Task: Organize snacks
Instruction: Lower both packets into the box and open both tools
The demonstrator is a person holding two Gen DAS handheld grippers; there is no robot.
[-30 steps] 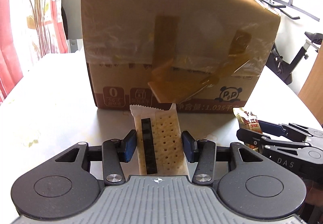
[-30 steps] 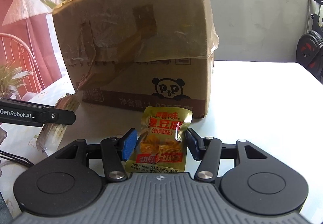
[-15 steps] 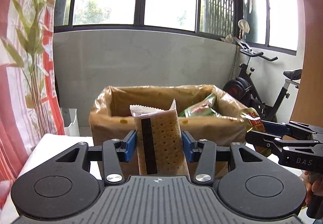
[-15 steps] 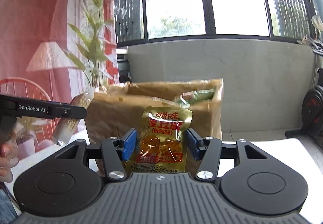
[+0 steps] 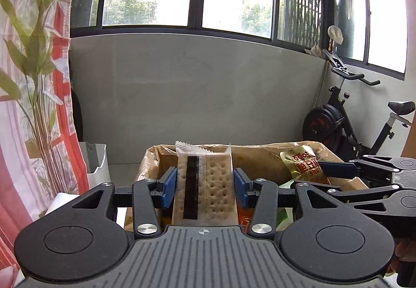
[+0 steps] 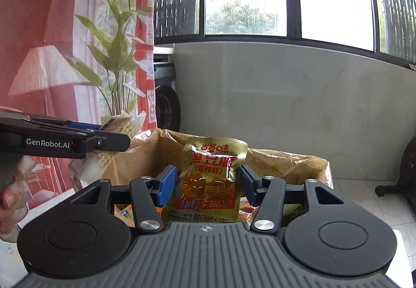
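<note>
I have the left gripper (image 5: 204, 188) clamped on an upright cracker packet (image 5: 205, 189) and the right gripper (image 6: 208, 185) clamped on a gold tofu snack pouch (image 6: 212, 178), both held just above the open cardboard box's (image 6: 286, 160) near rim.

Cracker pack (image 5: 205, 184): clear wrapper, pale dotted crackers, one black stripe down the left side, crimped top edge. Upright, pinched at both sides between blue pads (image 5: 167, 190), above the near left part of the box (image 5: 260, 155).

Pouch (image 6: 212, 178): gold foil, red lettering, orange picture low on the front. Upright, slightly crumpled, clamped by its sides over the middle of the box.

Box: brown cardboard, open at the top, lined with glossy tape, rim wrinkled. More packets inside, green and orange, mostly hidden.
</note>
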